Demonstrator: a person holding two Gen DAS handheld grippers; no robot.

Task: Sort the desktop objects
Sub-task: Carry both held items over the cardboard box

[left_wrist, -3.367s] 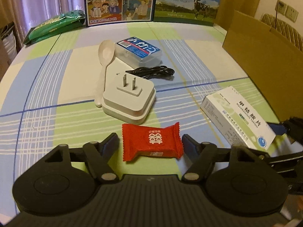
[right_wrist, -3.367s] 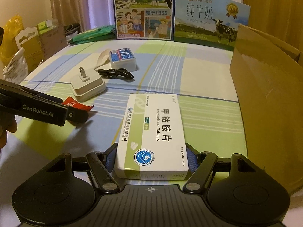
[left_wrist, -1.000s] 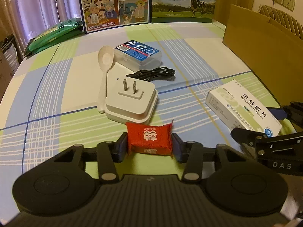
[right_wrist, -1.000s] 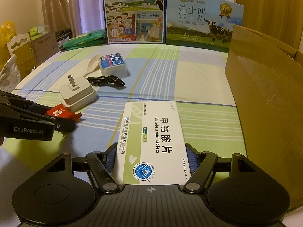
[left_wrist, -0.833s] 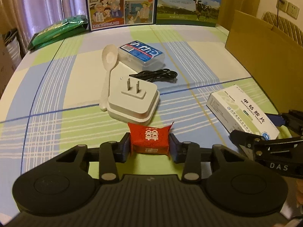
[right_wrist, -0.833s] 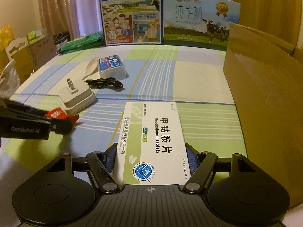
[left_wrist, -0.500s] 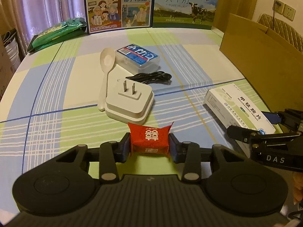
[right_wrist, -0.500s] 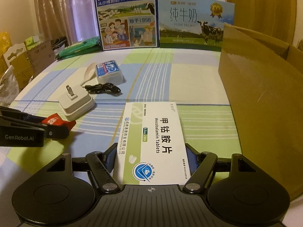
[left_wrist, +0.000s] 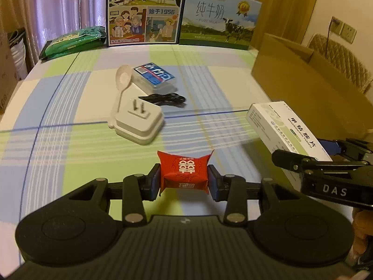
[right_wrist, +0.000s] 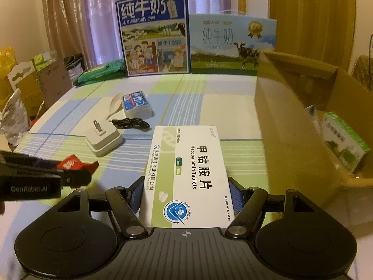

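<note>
Left wrist view: left gripper pinches the red candy packet at lower centre, lifted above the plaid tablecloth; white plug adapter sits mid-frame, spoon touching its left side, black cable and blue-lidded box just behind; right gripper at right edge clamps the tablet box.

Right wrist view: right gripper pinches the tablet box at centre, off the cloth; cardboard box fills the right side, a green-white carton inside it; left gripper at lower left holds the candy packet; milk cartons stand at upper centre.
</note>
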